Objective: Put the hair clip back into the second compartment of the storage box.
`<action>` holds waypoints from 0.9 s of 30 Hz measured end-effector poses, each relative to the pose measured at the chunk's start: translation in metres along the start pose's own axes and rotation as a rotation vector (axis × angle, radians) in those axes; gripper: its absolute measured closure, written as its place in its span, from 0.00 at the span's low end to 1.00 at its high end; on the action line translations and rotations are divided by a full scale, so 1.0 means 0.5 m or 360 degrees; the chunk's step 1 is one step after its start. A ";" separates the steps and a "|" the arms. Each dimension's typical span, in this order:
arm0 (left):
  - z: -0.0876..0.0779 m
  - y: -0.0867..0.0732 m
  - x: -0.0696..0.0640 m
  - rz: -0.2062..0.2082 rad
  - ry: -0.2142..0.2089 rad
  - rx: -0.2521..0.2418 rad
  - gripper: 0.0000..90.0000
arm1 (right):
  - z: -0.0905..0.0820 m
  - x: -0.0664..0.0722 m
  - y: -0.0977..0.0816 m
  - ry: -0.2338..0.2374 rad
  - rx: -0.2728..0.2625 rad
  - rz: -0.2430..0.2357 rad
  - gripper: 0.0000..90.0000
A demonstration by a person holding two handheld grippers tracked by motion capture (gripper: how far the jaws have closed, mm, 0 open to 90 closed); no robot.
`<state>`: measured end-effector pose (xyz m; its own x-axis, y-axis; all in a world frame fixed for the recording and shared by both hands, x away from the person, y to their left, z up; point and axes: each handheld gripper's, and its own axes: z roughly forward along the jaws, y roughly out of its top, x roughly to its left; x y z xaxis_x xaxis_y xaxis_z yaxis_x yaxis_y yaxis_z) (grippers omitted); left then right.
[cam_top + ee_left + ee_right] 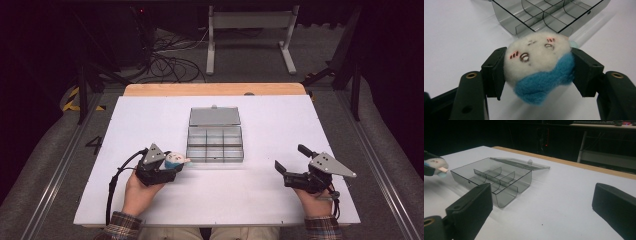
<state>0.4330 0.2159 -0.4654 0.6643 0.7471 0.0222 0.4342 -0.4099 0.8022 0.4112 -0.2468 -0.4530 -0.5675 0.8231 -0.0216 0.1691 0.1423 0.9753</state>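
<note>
A small felt toy [539, 65], white with a stitched face and a blue patch, sits squeezed between the two black pads of my left gripper [537, 67]. From above, that gripper [172, 162] and the toy [175, 160] hover just left of a clear grey compartment box [215, 144], whose lid [214, 116] lies open behind it. My right gripper [290, 161] is open at the right of the table with nothing between its jaws. Its own view looks across the box [494, 180] towards the toy [436, 165] at the far left.
The white board [260, 195] covers most of a wooden table [215, 89]. Beyond the table, cables [170, 62] lie on the floor and a white metal frame [250, 35] stands there. Dark stands flank both sides.
</note>
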 end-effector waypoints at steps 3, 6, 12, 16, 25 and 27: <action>-0.001 0.005 -0.001 -0.0015 -0.0012 -0.0019 0.40 | 0.000 0.000 0.001 0.0004 0.0009 0.0006 0.04; -0.001 0.011 -0.004 -0.0030 -0.0035 -0.0036 0.40 | 0.000 -0.001 0.001 0.0006 0.0007 0.0007 0.04; 0.003 0.021 -0.004 -0.0026 -0.0031 -0.0046 0.40 | 0.001 0.000 0.001 0.0017 0.0006 0.0019 0.03; 0.006 0.026 -0.003 -0.0021 -0.0037 -0.0051 0.41 | 0.001 0.001 0.001 0.0034 0.0002 -0.0003 0.03; 0.018 0.043 -0.009 -0.0016 -0.0048 -0.0067 0.41 | 0.001 0.003 0.002 0.0047 -0.0007 -0.0008 0.01; 0.021 0.047 -0.011 -0.0025 -0.0055 -0.0075 0.41 | 0.001 0.003 0.002 0.0049 -0.0007 -0.0008 0.01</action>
<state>0.4458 0.1966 -0.4530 0.6784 0.7347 -0.0106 0.4164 -0.3726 0.8294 0.4111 -0.2453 -0.4522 -0.5929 0.8050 -0.0200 0.1627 0.1440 0.9761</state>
